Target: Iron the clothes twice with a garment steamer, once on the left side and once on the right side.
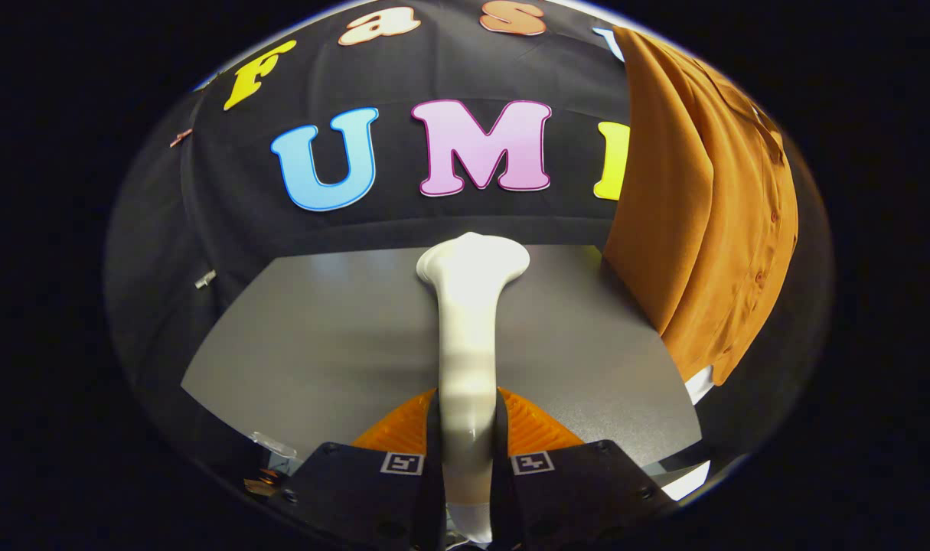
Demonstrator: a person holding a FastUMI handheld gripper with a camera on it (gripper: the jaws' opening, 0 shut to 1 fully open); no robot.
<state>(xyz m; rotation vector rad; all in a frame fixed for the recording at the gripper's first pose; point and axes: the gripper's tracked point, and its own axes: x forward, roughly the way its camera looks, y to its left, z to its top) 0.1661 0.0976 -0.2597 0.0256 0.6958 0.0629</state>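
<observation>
My gripper (468, 451) holds the garment steamer (468, 329): both orange fingers (537, 432) press on its white handle, one from each side, and the jaws stand narrow around it. The steamer goes straight forward from the fingers, over the grey table (319, 337), and its wide head is at the far end, a little before the booth's black wall.

The clothes (702, 222), an orange-brown shirt with buttons, hang ahead and to the right of the steamer head, well apart from it. The lower edge of the shirt hangs free near the right side of the table.

I think the steamer is hard and smooth, and its glossy plastic can slip between the ribbed pads. Its head is far from my grip, so the weight may pull the front down; holding the handle in the middle, as now, seems good to me. The shirt looks thin and soft, so I think it will swing away if I push strongly. A light touch is better.

I see no containers here.
</observation>
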